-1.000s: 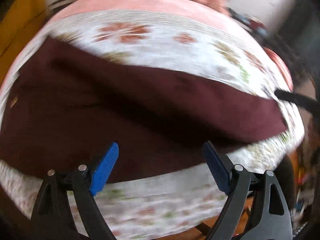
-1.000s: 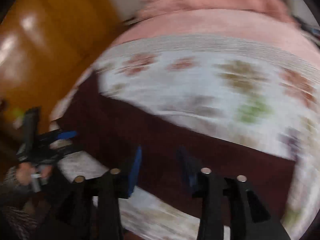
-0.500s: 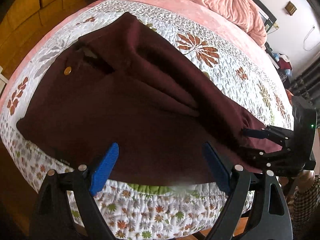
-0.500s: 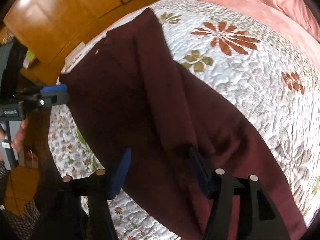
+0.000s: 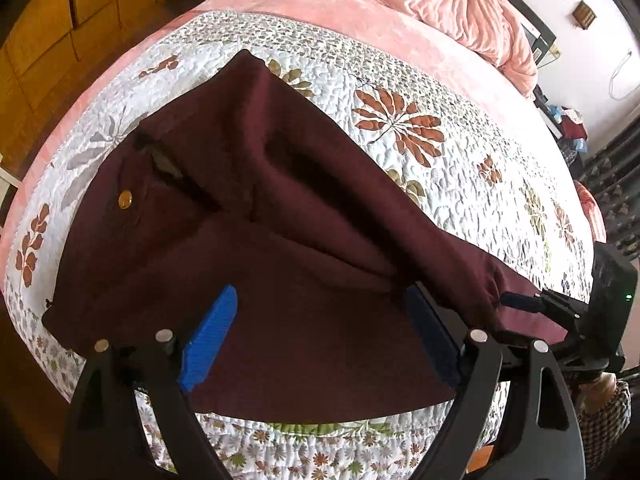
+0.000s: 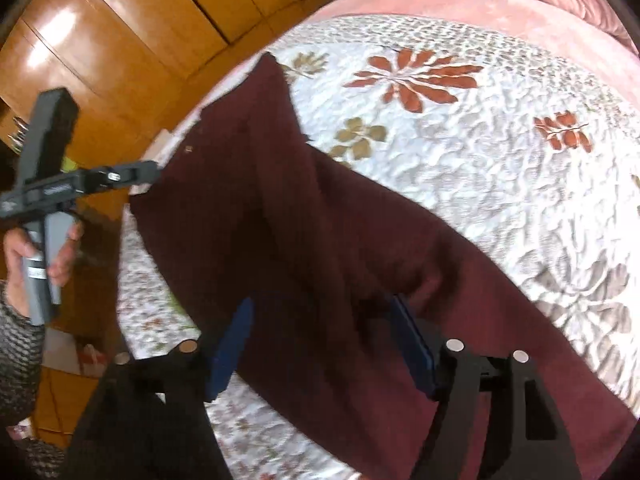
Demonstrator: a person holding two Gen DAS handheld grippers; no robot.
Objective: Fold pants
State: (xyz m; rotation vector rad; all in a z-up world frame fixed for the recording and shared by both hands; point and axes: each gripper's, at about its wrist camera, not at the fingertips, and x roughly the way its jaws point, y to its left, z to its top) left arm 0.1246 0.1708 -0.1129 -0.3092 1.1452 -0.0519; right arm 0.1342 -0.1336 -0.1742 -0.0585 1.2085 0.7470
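Two grippers over dark maroon pants spread on floral quilt at bed's near edge. Hidden: pant hems, cut off lower right in right-wrist view; waistband partly folded over itself, brass button showing. Open quilt across upper right of both frames; wooden wardrobe upper left. Left gripper spread wide, nothing gripped, fabric just beyond its blue pads. Right gripper opening, pant leg lying between its pads, seemingly released. Hand at far left edge.

pants on quilt | blanket behind
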